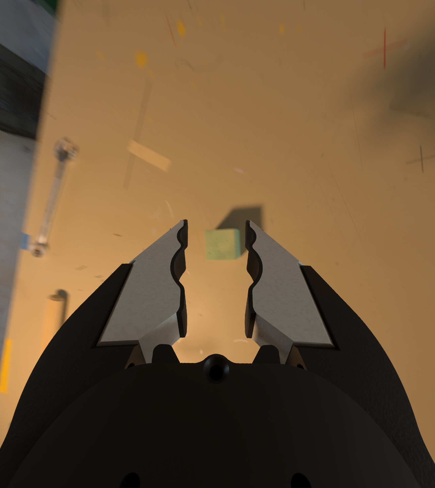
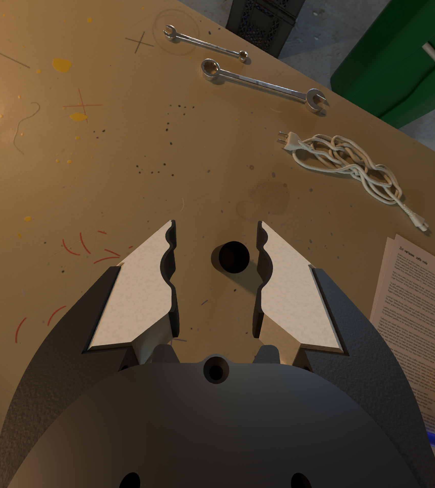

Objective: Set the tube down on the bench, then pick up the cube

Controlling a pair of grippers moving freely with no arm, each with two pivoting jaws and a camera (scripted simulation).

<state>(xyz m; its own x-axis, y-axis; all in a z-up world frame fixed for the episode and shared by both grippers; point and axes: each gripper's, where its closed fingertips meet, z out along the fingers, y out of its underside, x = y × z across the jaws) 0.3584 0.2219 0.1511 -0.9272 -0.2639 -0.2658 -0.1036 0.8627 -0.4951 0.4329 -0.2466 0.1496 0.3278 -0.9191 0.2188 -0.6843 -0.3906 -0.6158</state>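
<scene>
My left gripper [image 1: 216,224] hangs with fingers [image 1: 158,277] spread above the surface [image 1: 303,171], the green cube [image 1: 221,244] lying free below them.

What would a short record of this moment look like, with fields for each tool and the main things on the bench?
left tool: left tool open, empty, above the bench
cube: pale green cube on the tan wooden bench, in line with the gap between the left fingers
right tool: right tool open, empty
tube: black tube standing on end on the bench, seen between the right fingers, untouched
other things: two steel wrenches, bundled white power cord, printed sheets of paper
</scene>
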